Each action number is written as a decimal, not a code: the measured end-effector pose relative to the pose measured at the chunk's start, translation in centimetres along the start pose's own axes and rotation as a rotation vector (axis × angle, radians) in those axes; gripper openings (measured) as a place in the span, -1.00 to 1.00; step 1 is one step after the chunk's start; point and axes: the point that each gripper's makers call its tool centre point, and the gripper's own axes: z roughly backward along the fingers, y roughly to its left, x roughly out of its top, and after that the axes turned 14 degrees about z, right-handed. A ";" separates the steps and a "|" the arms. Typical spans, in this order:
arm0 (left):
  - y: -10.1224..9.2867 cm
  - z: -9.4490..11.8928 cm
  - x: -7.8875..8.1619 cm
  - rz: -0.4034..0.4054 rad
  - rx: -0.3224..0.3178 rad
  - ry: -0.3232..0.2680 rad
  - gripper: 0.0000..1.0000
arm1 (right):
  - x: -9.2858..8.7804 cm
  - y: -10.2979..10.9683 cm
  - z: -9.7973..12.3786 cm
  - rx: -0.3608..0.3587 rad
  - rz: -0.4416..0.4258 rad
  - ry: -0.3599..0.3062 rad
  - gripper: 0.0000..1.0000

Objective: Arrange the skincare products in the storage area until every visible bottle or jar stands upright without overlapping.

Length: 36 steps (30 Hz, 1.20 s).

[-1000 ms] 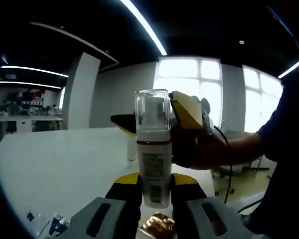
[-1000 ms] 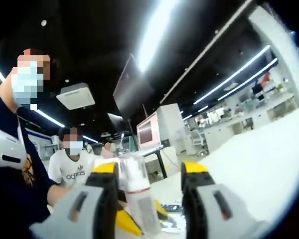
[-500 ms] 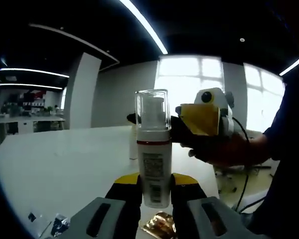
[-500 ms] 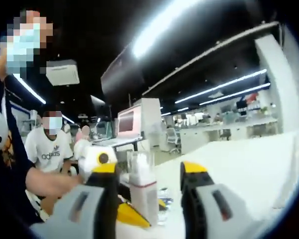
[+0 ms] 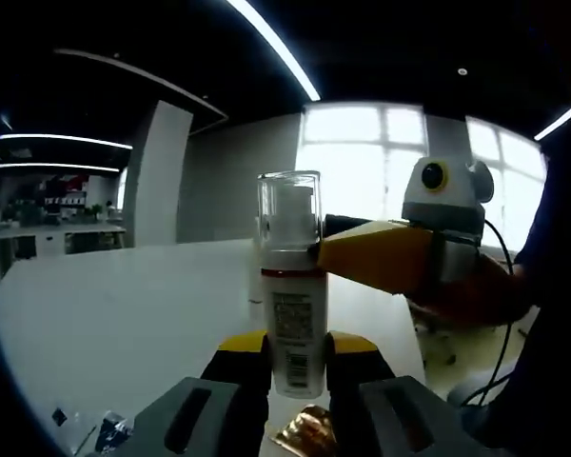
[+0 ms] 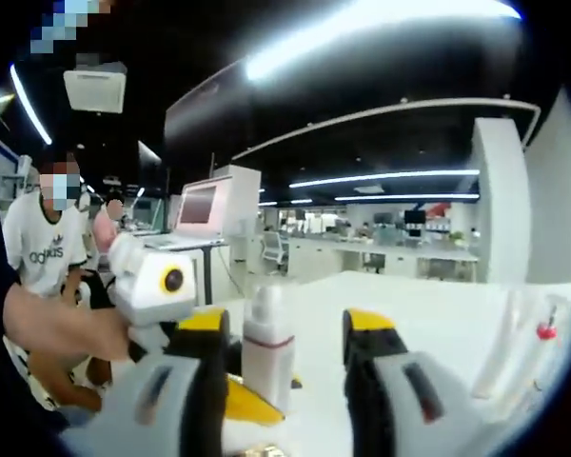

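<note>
Left gripper view: the left tool (image 5: pixel 298 357) clamps the pump bottle (image 5: pixel 291 286) low on its labelled body, upright above the table (image 5: pixel 124 305). Likely light, smooth, top-heavy.

Right gripper view: the right tool (image 6: pixel 282 333) stands open, bottle (image 6: pixel 268 350) between its jaws untouched.
</note>
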 end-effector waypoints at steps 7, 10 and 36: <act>0.4 -0.1 0.5 -0.008 0.027 -0.027 -0.58 | 1.0 0.1 0.1 -0.092 0.009 -0.022 -0.16; 0.4 -0.2 0.5 -0.004 0.027 -0.034 -0.58 | 1.1 0.3 -0.2 -0.118 0.008 -0.015 -0.16; 1.6 -0.8 -0.3 -0.028 0.080 -0.041 -0.58 | 0.6 -0.3 -0.9 -0.230 -0.032 0.019 -0.30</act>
